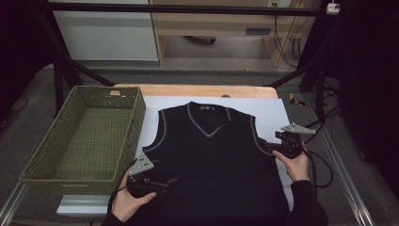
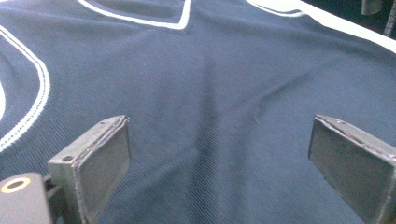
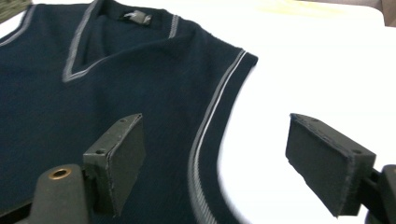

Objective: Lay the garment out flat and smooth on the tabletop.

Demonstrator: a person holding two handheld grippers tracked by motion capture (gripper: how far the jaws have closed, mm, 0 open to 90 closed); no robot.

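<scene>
Dim room: grey carpeted floor point(image 1: 197, 75), black metal frame bars point(image 1: 188, 8), light wooden cabinet point(image 1: 211, 23), dangling black cables point(image 1: 287, 44) beyond.

both tools, left tool point(image 1: 171, 179) and right tool point(image 1: 264, 146), held low with jaws wide apart.

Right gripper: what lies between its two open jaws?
In the right gripper view, the right gripper straddles the vest's striped armhole edge, with white sheet beside it. Nothing else lies between.
</scene>
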